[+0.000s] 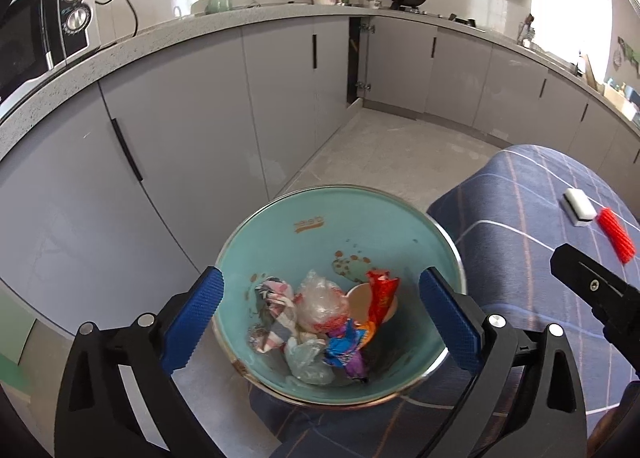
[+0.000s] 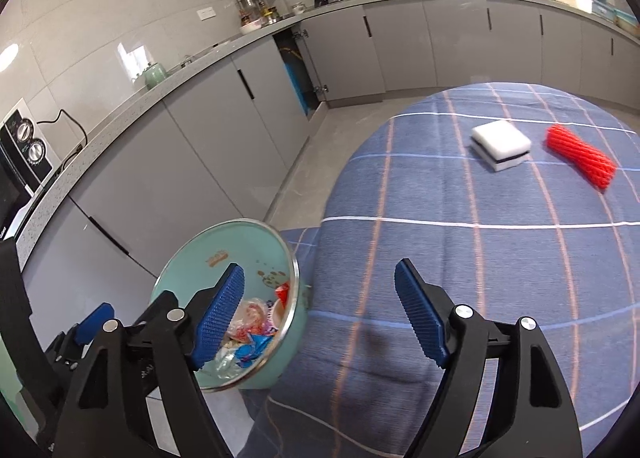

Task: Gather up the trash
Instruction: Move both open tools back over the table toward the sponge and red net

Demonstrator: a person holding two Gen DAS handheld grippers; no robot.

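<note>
**A:** Trash [image 1: 320, 322] lay heaped in the teal bin [image 1: 280, 226], which stood on the floor against the left edge of the desk [image 2: 460, 258]: crumpled wrappers, clear plastic, a paper cup, a red packet. So which step was in hand?

**B:** A drop-off, I judged. The left tongs [image 1: 320, 322] hung right above the bin's mouth, spread wide, with nothing between the blue pads [image 1: 200, 322]. The right tongs [image 2: 320, 318] were also parted and empty, over the checked cloth near the desk's left edge, one pad overlapping the bin's rim in that view.

**A:** And what remained on the desk?

**B:** Two things toward the far right side: a white sponge block [image 2: 502, 148] with a dark band, and just beside it a red foam net sleeve [image 2: 580, 160]. Apart or touching, I could not tell.

**A:** Were both trash?

**B:** The red sleeve looked like it. The sponge I would not swear to.

**A:** The next move, then?

**B:** Probably a reach by the right tongs across the cloth to the red sleeve. It looked soft and light, so it called for a pinch across its narrow middle, low to the cloth without snagging the fabric, then a carry back over the bin.
</note>
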